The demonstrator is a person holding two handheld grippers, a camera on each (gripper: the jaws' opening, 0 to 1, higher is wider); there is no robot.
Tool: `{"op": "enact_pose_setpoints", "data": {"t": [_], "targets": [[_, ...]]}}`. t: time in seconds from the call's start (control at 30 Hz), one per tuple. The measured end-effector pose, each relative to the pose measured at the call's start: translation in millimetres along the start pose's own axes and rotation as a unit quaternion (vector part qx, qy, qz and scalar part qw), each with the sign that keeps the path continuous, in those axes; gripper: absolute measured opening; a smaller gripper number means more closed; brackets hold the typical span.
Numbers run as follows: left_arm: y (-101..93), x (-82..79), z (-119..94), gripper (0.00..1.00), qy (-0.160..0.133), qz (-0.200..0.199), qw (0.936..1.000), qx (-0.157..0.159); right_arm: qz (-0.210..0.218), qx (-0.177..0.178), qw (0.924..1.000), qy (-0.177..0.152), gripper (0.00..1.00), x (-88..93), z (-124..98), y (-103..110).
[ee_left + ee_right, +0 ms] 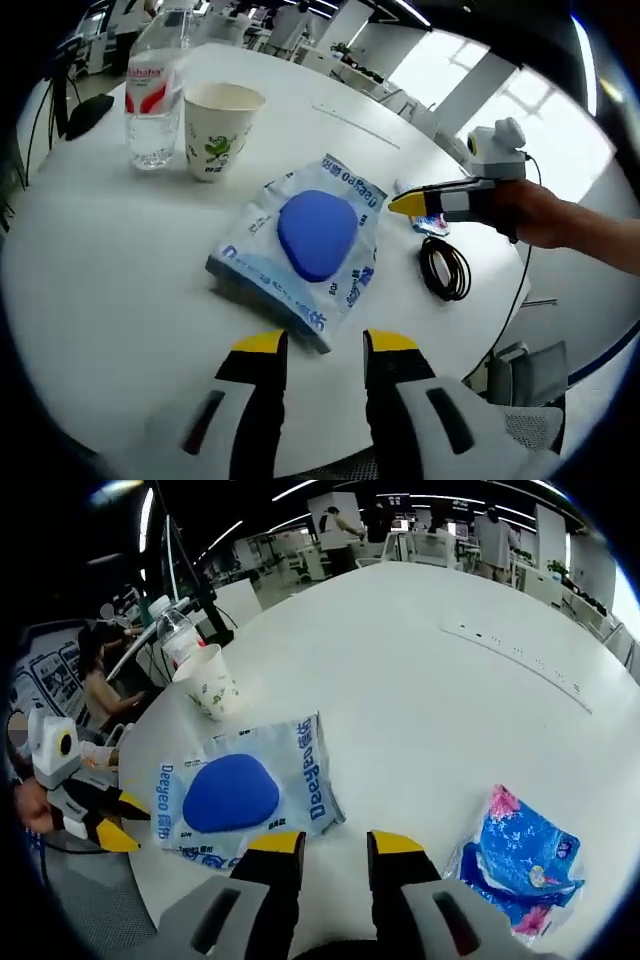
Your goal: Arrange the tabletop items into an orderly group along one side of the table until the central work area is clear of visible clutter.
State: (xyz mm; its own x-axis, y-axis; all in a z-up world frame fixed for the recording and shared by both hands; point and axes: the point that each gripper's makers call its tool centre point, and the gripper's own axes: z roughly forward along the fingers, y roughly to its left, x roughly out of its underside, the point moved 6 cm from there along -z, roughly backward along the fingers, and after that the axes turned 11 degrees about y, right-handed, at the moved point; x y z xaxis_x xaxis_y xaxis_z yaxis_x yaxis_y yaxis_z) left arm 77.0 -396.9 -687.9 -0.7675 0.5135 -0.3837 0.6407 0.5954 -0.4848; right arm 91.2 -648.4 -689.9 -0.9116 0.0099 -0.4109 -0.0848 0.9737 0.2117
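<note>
A pale blue wipes pack (310,245) with a dark blue lid lies flat mid-table, just beyond my left gripper (325,345), which is open and holds nothing. A printed paper cup (220,130) and a clear water bottle (152,105) stand together farther off. The right gripper (440,203) reaches in from the right in a person's hand, above a small blue tissue pack (432,225). In the right gripper view, my right gripper (335,845) is open and empty, with the wipes pack (240,790) just ahead. The flowered tissue pack (520,860) lies to its right. The left gripper (110,820) shows at the left edge.
A coiled black cable (445,270) lies near the round white table's edge (500,330). A chair (530,370) stands beyond that edge. The cup (212,683) and bottle (180,635) sit near the table's rim, and a seated person (100,680) is behind them. Wide bare tabletop (450,680) stretches away.
</note>
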Motion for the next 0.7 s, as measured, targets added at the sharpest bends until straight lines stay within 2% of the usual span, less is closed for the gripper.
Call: {"op": "enact_pose_setpoints", "data": {"t": [0.43,0.57,0.7], "targets": [[-4.8,2.0,5.0,0.21,0.006,-0.014,0.9999,-0.004,-0.003,-0.002,1.0000,0.004,0.19,-22.5,14.6,-3.3],[-3.4,0.7,8.5,0.19,0.006,-0.019,0.9998,-0.005,-0.007,-0.003,1.0000,0.006,0.17,-22.5,16.4,0.8],[-2.4,1.4,9.4,0.16,0.005,-0.019,0.9998,-0.009,-0.020,0.008,0.9996,0.018,0.07,-17.0,17.6,0.5]]}}
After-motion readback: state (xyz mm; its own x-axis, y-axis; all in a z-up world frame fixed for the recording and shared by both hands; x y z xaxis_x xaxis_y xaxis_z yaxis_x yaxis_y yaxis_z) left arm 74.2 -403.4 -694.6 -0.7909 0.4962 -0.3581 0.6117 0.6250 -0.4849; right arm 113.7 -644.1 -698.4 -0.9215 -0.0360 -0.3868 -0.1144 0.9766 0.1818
